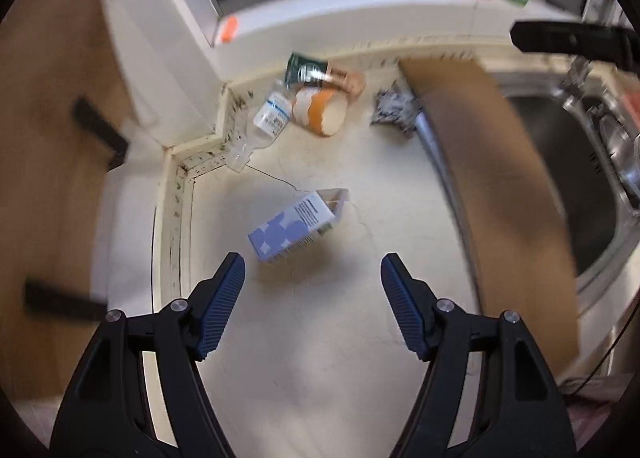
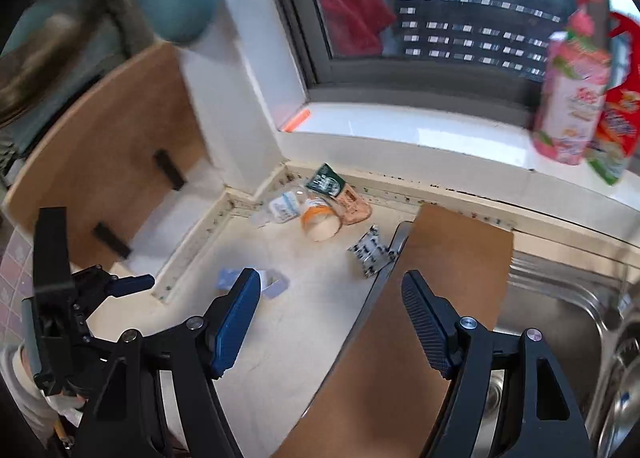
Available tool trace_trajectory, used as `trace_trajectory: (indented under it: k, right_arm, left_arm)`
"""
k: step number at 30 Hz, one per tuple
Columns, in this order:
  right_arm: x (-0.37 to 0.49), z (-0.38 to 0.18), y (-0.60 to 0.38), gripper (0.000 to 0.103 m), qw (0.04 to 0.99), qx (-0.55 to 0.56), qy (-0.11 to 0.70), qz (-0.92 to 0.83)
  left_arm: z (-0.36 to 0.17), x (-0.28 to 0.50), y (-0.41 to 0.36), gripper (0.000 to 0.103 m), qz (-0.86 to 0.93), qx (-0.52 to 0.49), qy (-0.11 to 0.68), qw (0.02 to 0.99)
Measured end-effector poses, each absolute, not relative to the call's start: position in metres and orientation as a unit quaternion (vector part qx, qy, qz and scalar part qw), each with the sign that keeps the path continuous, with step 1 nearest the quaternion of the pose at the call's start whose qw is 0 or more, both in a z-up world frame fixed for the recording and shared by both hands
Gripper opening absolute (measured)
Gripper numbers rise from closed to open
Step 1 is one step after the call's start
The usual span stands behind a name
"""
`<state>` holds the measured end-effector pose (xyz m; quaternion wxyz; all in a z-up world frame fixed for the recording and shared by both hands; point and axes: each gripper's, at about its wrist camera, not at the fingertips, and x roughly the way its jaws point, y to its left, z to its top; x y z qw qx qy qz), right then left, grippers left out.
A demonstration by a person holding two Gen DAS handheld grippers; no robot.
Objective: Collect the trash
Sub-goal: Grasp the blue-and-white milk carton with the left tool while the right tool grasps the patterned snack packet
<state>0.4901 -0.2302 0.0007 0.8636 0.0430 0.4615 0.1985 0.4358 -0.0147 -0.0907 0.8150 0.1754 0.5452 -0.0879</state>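
1. Left gripper [image 1: 312,278] hangs wide and empty just short of the blue-and-white carton [image 1: 298,224], which lies on its side on the worktop [image 1: 320,358], apart from the rest of the litter.
2. Right gripper [image 2: 330,298] is likewise wide with nothing between its pads, over a brown board [image 2: 420,298] that lies beside the carton.
3. My guess is the carton is empty: light, thin-walled, easily crushed. Gripping across its flat long sides looks safest.
4. Beyond the carton, toward the window corner, lie a clear plastic bottle [image 1: 266,122], an orange-and-white cup [image 1: 320,110] and a green-labelled packet [image 1: 306,70], closely bunched.
5. A crumpled black-and-white wrapper [image 1: 394,110] lies near the board's far end.
6. Farther from the carton, past the board, the steel sink [image 1: 560,162] shows no trash that I can make out.
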Motion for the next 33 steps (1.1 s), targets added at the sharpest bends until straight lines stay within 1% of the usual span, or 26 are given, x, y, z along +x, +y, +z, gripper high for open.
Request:
trace_trajectory:
  k: [1,4,8,13,16,20,27,29,30,32,33]
  right_arm:
    - [0.517,-0.015,-0.233,0.074,0.857,0.045,0.473,0.199]
    - [0.561,-0.063,-0.233,0.074,0.836,0.052,0.503,0.211]
    - [0.605,-0.121,-0.226,0.074,0.814,0.046,0.539,0.211]
    - [0.633,-0.168,-0.21,0.074,0.806,0.015,0.549,0.221]
    - [0.633,-0.185,-0.201,0.074,0.801,0.002,0.553,0.227]
    - [0.629,-0.199,-0.19,0.074,0.795,-0.005,0.559,0.234]
    - [0.625,-0.214,-0.18,0.074,0.792,-0.026,0.559,0.245]
    - [0.623,-0.215,-0.176,0.074,0.794,-0.034,0.554,0.248]
    - [0.622,-0.217,-0.174,0.074,0.793,-0.04,0.555,0.25]
    - [0.619,-0.22,-0.168,0.074,0.792,-0.054,0.555,0.249]
    - [0.616,-0.222,-0.164,0.074,0.794,-0.065,0.551,0.247]
  left_arm:
    - [-0.1,0.444,-0.016,0.068,-0.092,0.182,0.551,0.809]
    - [-0.13,0.468,-0.017,0.068,-0.102,0.208,0.571,0.788]
    - [-0.168,0.488,-0.014,0.068,-0.102,0.253,0.596,0.755]
    - [-0.195,0.502,-0.009,0.068,-0.102,0.289,0.613,0.729]
    - [-0.209,0.511,-0.005,0.068,-0.097,0.299,0.621,0.718]
    - [-0.22,0.525,0.001,0.068,-0.091,0.289,0.631,0.714]
    - [-0.234,0.548,0.016,0.068,-0.079,0.225,0.648,0.724]
    - [-0.235,0.553,0.021,0.066,-0.077,0.203,0.652,0.727]
    - [-0.234,0.554,0.023,0.064,-0.076,0.19,0.654,0.728]
    - [-0.234,0.556,0.025,0.058,-0.077,0.172,0.657,0.73]
    - [-0.233,0.556,0.026,0.052,-0.078,0.163,0.658,0.731]
